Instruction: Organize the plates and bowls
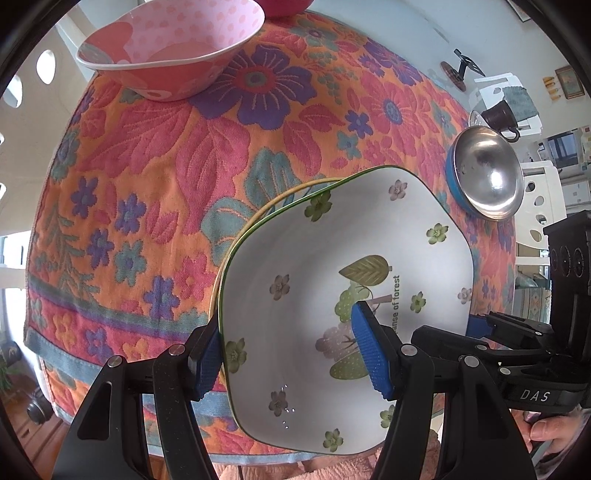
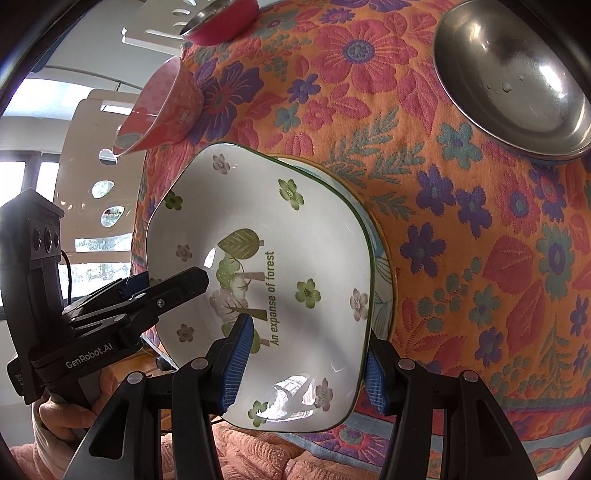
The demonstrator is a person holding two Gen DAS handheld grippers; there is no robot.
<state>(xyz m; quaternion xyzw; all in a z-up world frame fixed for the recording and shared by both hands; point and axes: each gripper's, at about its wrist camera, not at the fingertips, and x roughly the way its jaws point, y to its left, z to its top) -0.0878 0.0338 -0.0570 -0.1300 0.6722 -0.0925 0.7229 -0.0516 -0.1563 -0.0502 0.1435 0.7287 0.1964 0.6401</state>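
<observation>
A white flower-printed bowl [image 1: 314, 280] [image 2: 258, 229] with a green rim sits over a yellow-rimmed plate [image 1: 280, 197] [image 2: 382, 266] near the table's front edge. My left gripper [image 1: 291, 354] straddles the bowl's left rim, one blue pad inside and one outside. My right gripper [image 2: 306, 365] straddles the bowl's right rim the same way. A pink dotted bowl [image 1: 170, 48] [image 2: 162, 107] stands at the back left. A steel bowl [image 1: 487, 173] [image 2: 513, 77] with a blue outside stands at the right.
A floral towel [image 1: 177, 162] [image 2: 480, 258] covers the table. A red bowl [image 2: 221, 22] stands at the far back. White perforated chairs [image 1: 543, 206] and a dark mug [image 1: 502, 114] lie beyond the table.
</observation>
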